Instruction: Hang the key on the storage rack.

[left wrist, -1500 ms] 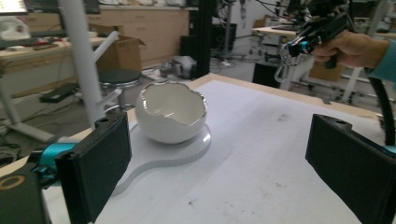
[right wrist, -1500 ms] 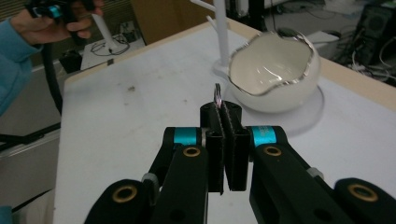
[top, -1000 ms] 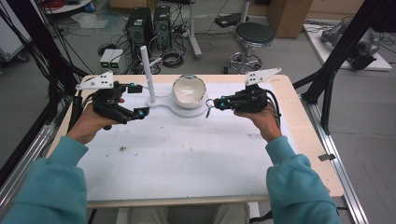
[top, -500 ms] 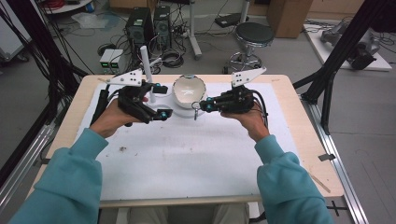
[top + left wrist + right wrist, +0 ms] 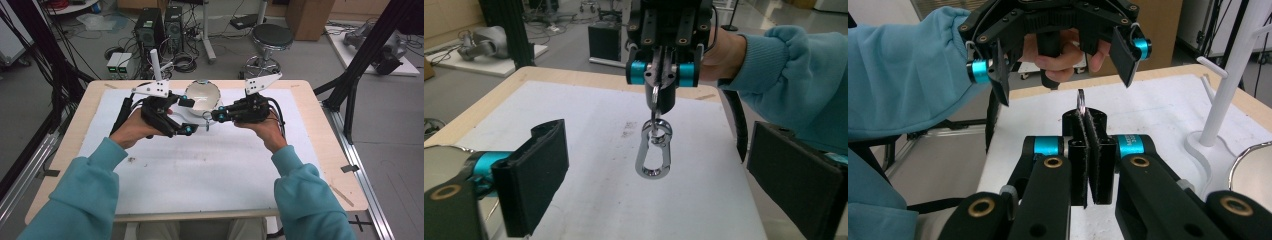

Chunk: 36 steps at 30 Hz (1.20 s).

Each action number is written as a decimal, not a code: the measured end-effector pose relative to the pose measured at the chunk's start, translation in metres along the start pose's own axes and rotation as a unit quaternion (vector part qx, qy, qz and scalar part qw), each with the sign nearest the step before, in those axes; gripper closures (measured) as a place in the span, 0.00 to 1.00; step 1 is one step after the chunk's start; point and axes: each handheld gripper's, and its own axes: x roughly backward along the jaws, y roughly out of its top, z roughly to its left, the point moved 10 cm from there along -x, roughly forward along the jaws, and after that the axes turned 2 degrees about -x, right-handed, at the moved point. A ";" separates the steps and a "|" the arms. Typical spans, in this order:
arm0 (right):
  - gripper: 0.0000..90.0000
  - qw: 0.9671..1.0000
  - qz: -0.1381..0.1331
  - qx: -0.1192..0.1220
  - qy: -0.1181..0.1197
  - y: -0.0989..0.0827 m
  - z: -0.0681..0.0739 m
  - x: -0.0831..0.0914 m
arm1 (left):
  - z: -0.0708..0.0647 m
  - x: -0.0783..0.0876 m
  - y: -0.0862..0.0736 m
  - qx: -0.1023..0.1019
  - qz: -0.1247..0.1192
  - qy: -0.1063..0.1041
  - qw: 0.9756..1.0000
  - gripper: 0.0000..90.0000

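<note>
One pale wooden desk [image 5: 325,130] carries one white mat [image 5: 210,170], which stops short of the desk's rim on every side. The near half of that mat, on the person's side of both tongs, lies bare and gives wide room for moving. Beyond the tongs, close to the desk's far edge, stand one white bowl with a shiny inside [image 5: 202,96] and one white stand with a tall post and side pegs [image 5: 157,67]; there the room is tight.

There are two tongs. The left tongs [image 5: 186,116] are spread wide, with nothing between the two black pads [image 5: 536,175]. The right tongs [image 5: 216,116] are clamped on a small key ring, and from it hangs one silver metal carabiner [image 5: 654,155], clear of the mat, in the gap between the two tongs and just in front of the left pair.

Since a second ago both hands have drawn inward: the left tongs have come from beside the post toward the bowl, and the tips now nearly meet.
</note>
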 end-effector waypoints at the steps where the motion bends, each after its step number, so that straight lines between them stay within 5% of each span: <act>1: 0.99 1.000 -0.002 0.003 -0.001 0.000 -0.001 -0.001 | -0.001 -0.001 0.001 0.000 -0.001 -0.001 1.000 0.12; 14: 0.99 1.000 0.003 0.001 0.008 0.001 0.006 -0.005 | -0.011 -0.007 0.001 -0.004 0.006 -0.028 1.000 0.29; 25: 0.99 1.000 0.006 0.004 0.015 0.000 0.009 -0.010 | -0.011 -0.001 0.003 -0.001 -0.005 -0.039 0.999 0.61; 36: 0.99 1.000 0.009 0.005 0.021 0.000 0.012 -0.010 | -0.012 -0.001 0.000 -0.005 0.008 -0.043 0.999 0.78</act>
